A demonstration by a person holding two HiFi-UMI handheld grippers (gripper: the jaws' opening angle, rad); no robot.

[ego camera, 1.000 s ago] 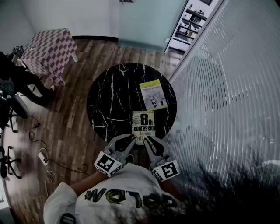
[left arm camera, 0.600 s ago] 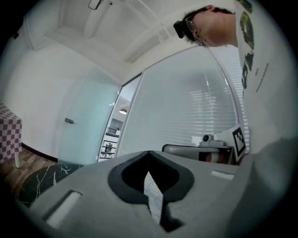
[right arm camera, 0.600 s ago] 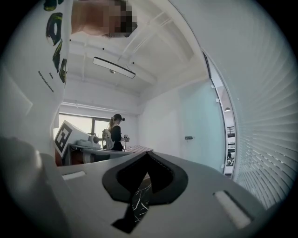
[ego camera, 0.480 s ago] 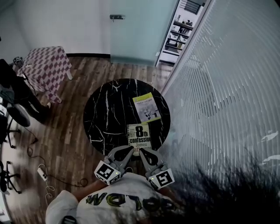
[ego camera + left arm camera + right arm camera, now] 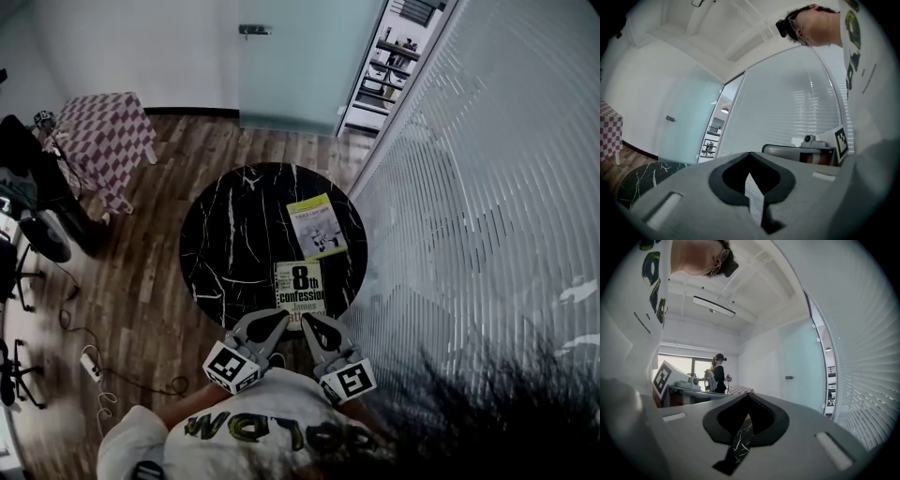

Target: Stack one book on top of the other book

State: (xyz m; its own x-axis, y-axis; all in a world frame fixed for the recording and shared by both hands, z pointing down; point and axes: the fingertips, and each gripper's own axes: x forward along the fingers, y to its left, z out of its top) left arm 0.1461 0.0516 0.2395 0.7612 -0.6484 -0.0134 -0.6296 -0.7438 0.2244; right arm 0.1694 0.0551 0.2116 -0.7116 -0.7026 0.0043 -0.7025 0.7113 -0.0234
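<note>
Two books lie on the round black marble table [image 5: 234, 244]. A white book with "8th confession" on its cover [image 5: 300, 287] rests at the table's near edge. A yellow-green book [image 5: 316, 226] lies just beyond it, slightly turned. My left gripper [image 5: 277, 322] and right gripper [image 5: 310, 325] are held level side by side just short of the near edge, close to the white book, touching nothing. Each gripper's jaws are shut with nothing between them. The left gripper view looks past shut jaws [image 5: 752, 197] at blinds; the right gripper view shows only a sliver of table between its shut jaws [image 5: 743, 439].
A checkered-cloth table [image 5: 103, 131] stands at the far left on the wooden floor. Window blinds [image 5: 469, 206] run along the right side. Chairs and cables [image 5: 37, 234] sit at the left. Another person [image 5: 717, 373] stands far off in the right gripper view.
Both grippers' jaws have closed from slightly apart to shut. The head view has shifted a little; the grippers stay near the table's front edge and the books lie unmoved.
</note>
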